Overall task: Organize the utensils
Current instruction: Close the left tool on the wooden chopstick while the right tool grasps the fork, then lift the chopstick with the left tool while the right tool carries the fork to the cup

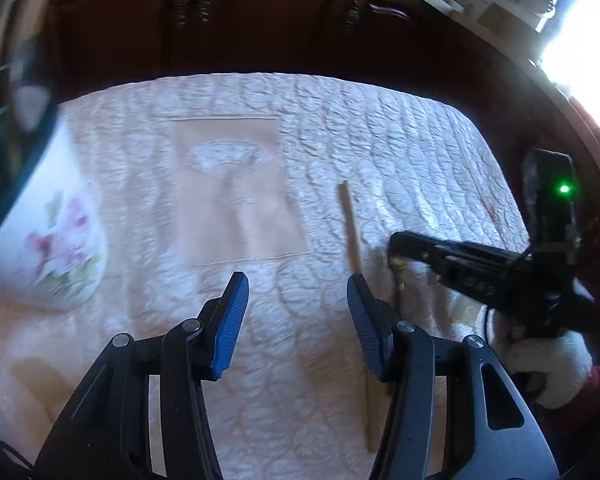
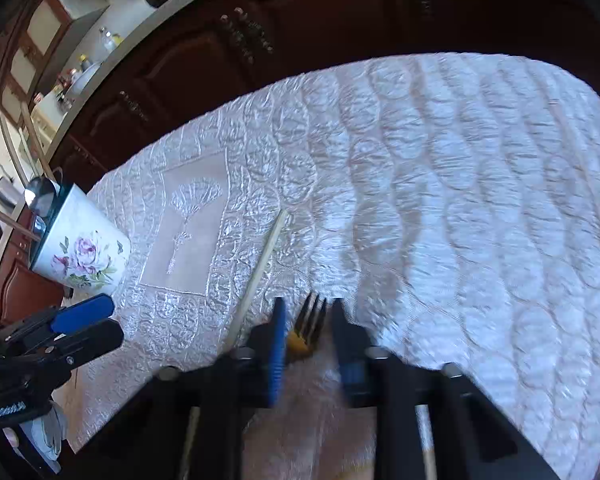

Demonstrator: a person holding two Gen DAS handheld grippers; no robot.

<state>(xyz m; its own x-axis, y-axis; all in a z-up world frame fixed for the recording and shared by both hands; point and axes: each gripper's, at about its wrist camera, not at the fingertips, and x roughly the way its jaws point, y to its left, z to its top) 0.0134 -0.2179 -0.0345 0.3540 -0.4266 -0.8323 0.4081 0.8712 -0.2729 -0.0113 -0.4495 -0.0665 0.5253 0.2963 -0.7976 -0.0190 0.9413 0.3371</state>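
Observation:
A fork [image 2: 310,320] with dark tines and a yellow neck lies on the white quilted cloth [image 2: 460,200]. My right gripper [image 2: 308,308] is down over it, one pad close against each side of its head, shut on it. In the left wrist view the same fork [image 1: 399,276] shows as a gold glint under the right gripper [image 1: 396,246]. A wooden chopstick [image 2: 262,264] lies on the cloth just left of the fork. My left gripper [image 1: 296,284] hovers open and empty over the cloth, its right finger over the chopstick [image 1: 352,224].
A white cup [image 2: 86,248] with pink flowers stands at the cloth's left edge, holding a spoon [image 2: 40,196] and sticks. Dark wooden cabinets [image 2: 300,32] run along the far side. A white-gloved hand [image 1: 548,368] holds the right gripper.

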